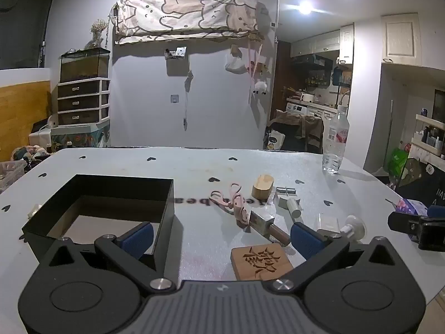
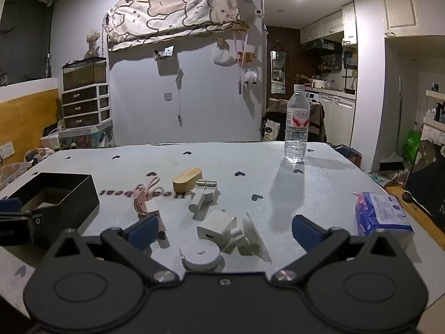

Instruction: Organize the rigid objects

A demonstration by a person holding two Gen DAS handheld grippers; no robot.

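A black open box (image 1: 111, 208) stands on the table at the left; it also shows in the right wrist view (image 2: 52, 197). My left gripper (image 1: 221, 239) is open and empty, above a carved wooden square (image 1: 261, 261). A metal block with a wooden handle (image 1: 268, 226), a pink cord (image 1: 233, 200), a wooden oval (image 1: 262, 185) and small white parts (image 1: 289, 199) lie beyond it. My right gripper (image 2: 222, 232) is open and empty, above a white charger (image 2: 217, 224), a white suction mount (image 2: 247, 235) and a round grey disc (image 2: 198, 254).
A water bottle (image 2: 297, 125) stands at the table's far right. A blue tissue pack (image 2: 381, 217) lies near the right edge. The right gripper shows in the left wrist view (image 1: 417, 224) at the right. Drawers and a tank stand beyond the table's far left.
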